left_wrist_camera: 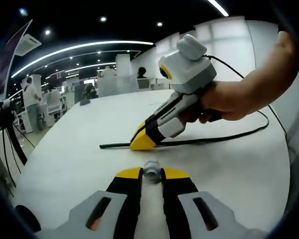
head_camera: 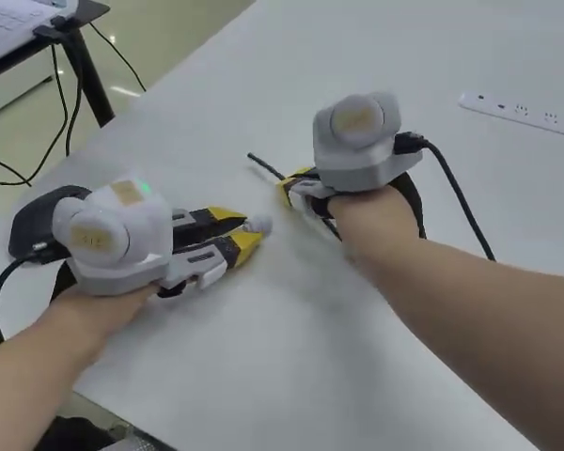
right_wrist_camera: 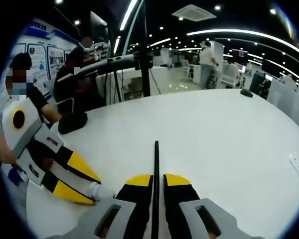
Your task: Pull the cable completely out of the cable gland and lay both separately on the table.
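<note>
Tabletop (head_camera: 376, 66): gland (left_wrist_camera: 151, 169) between left tongs (left_wrist_camera: 151, 174), cable (right_wrist_camera: 156, 164) apart.

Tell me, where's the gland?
In the left gripper view, the gland sits between the left gripper's jaw tips, apart from the cable in the right gripper.

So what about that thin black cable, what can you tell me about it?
The cable is thin, plain black and rubbery-looking, and it runs nearly straight. The right tool is shut on it, with the yellow-tipped jaws pinching it from both sides. A free length pokes forward past the tips and seems to lie along the white table. It is clear of the small pale cable gland, which sits apart in the left tool.
</note>
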Demonstrator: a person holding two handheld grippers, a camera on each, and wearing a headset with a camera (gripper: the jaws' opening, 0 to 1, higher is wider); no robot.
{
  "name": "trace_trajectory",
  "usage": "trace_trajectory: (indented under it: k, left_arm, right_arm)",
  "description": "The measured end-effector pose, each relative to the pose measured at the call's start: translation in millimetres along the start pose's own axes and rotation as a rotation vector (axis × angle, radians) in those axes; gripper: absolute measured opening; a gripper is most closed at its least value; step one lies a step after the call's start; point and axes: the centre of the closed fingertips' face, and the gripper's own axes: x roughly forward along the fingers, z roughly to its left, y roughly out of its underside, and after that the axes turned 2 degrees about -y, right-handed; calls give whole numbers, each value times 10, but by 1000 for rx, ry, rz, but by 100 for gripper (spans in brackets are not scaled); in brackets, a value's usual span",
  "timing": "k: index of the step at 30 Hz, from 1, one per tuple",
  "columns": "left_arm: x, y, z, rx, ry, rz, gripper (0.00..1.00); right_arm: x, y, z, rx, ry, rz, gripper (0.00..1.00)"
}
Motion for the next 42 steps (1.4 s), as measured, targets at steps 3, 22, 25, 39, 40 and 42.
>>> trace_trajectory:
  k: [3,22,25,39,40,42]
  left_arm:
    - [3,-7,2,21,-13,1,15]
    - [-118,-847,-335,-175,136,-83,100]
    - [-91,-778,-463,-120,131,25,100]
    - [-190,-999,-701,-211,44,-2,100]
    - [-195,-990,-746,-196,52,1,100]
    - [-215,-995,-829,-116,47,-1,100]
  right_arm:
    - [-69,-27,11,-5,5,-3,11]
    - [-1895,944,-636,268,242,30,100]
    - [-2401,1185,-659,312,291,66,100]
    - [-4327,2199,-491,593,572,45,100]
    - [-4364,2246,-459,603,581,42,100]
    - [-4401,2336,-363,616,583,46,100]
